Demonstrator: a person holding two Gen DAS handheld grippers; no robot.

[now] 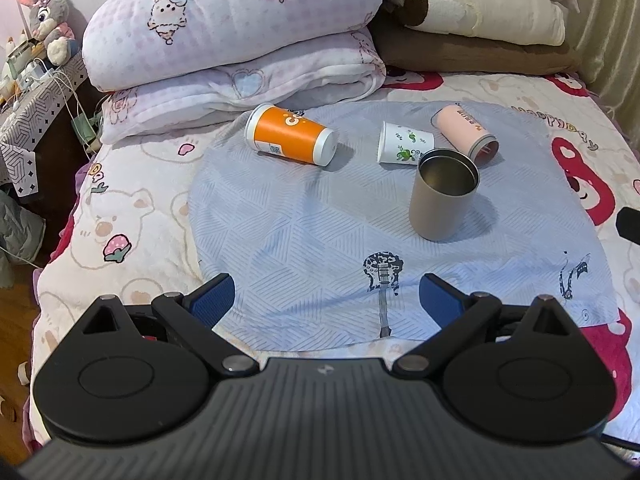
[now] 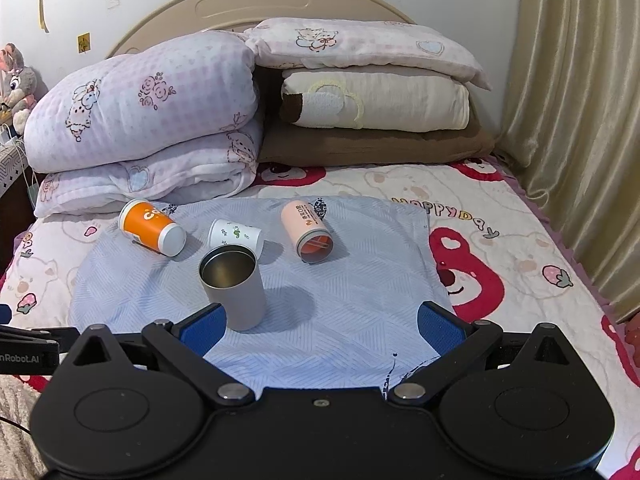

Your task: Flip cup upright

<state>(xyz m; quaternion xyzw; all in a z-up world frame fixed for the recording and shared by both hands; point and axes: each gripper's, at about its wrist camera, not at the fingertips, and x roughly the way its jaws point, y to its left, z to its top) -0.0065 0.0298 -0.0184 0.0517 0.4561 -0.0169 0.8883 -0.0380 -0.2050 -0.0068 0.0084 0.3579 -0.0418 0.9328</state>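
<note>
A grey metal cup point(image 1: 442, 196) point(image 2: 234, 286) stands upright, mouth up, on a light blue cloth point(image 1: 320, 220) point(image 2: 340, 292). An orange paper cup point(image 1: 290, 135) point(image 2: 152, 227), a small white cup with green leaves point(image 1: 404, 145) point(image 2: 234, 233) and a pink cup point(image 1: 466, 133) point(image 2: 307, 231) all lie on their sides behind it. My left gripper point(image 1: 326, 300) is open and empty near the cloth's front edge. My right gripper point(image 2: 320, 326) is open and empty, its left finger point(image 2: 202, 330) just in front of the grey cup.
Folded pink quilts point(image 1: 232, 28) point(image 2: 140, 120) and stacked pillows point(image 1: 476, 12) point(image 2: 372, 96) lie at the head of the bed. A cluttered side table point(image 1: 36, 92) with cables stands at the left. Curtains point(image 2: 572, 120) hang along the right edge.
</note>
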